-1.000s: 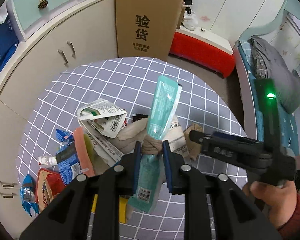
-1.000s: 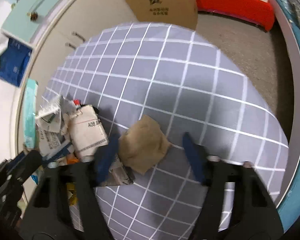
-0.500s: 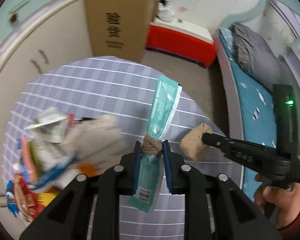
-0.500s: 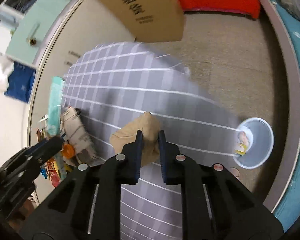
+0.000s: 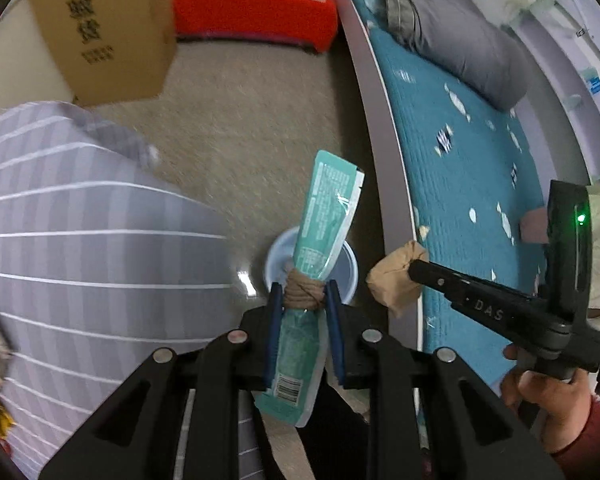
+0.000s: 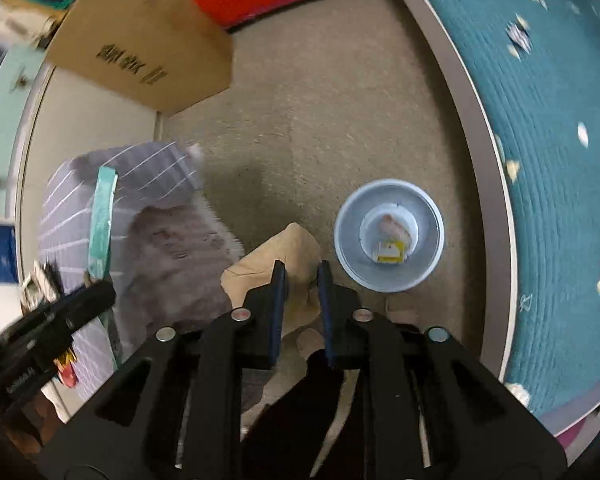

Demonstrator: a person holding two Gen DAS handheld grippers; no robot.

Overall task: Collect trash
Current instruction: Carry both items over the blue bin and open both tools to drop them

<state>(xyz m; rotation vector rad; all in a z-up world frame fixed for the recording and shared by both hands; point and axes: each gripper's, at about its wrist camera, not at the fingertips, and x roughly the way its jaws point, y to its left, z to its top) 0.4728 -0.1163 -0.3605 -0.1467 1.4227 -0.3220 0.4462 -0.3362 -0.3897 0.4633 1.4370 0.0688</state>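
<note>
The left gripper [image 5: 300, 300] has its fingers clamped on a teal wrapper [image 5: 328, 216] and a brown paper wad, above a pale blue bin [image 5: 350, 270] on the floor. The right gripper [image 6: 300, 280] has its fingers clamped on crumpled brown paper [image 6: 278, 254]; their gap has just widened slightly. The bin [image 6: 388, 236] sits at its 2 o'clock.

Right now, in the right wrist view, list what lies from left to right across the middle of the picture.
Teal wrapper → checked tablecloth → crumpled brown paper in the right gripper → trash bin → teal bedspread.
</note>
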